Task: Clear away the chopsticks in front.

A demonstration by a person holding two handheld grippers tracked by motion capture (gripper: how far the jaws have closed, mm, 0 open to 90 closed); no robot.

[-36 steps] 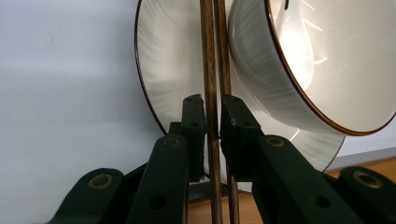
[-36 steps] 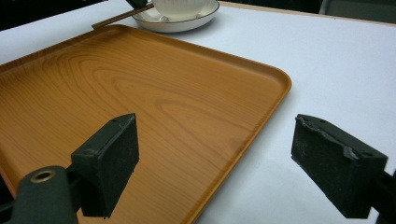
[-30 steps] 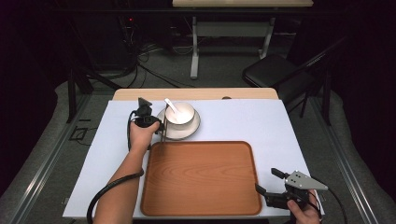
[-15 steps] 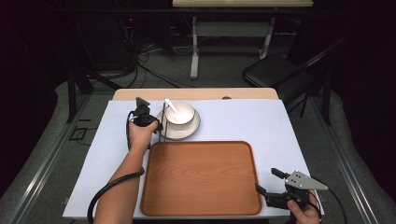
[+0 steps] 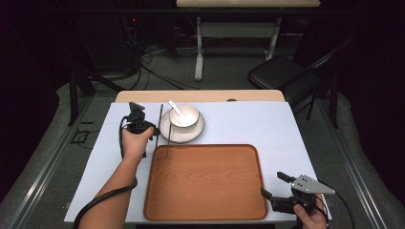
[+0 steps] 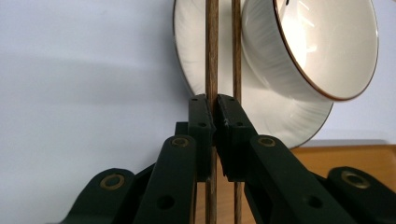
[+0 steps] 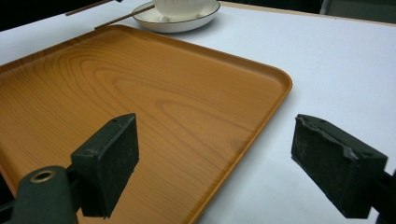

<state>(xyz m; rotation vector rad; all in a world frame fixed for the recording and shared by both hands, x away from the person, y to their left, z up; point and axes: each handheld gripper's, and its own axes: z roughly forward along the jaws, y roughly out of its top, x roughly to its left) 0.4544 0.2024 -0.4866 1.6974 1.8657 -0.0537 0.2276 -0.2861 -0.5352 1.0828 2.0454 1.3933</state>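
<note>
Chopsticks [image 5: 164, 128] are clamped between the closed left tongs [image 5: 154, 131] just left of the plate [image 5: 165, 132] with the bowl [image 5: 184, 115], so both sticks can be carried as a pair. Right tongs [image 5: 275, 186] are held apart beside the tray [image 5: 205, 181], well away from the plate, probably waiting.

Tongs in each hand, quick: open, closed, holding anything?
Left tongs: closed on thin dark wooden chopsticks; whether both sticks are pinched cannot be told.
Right tongs: open, holding nothing.
</note>
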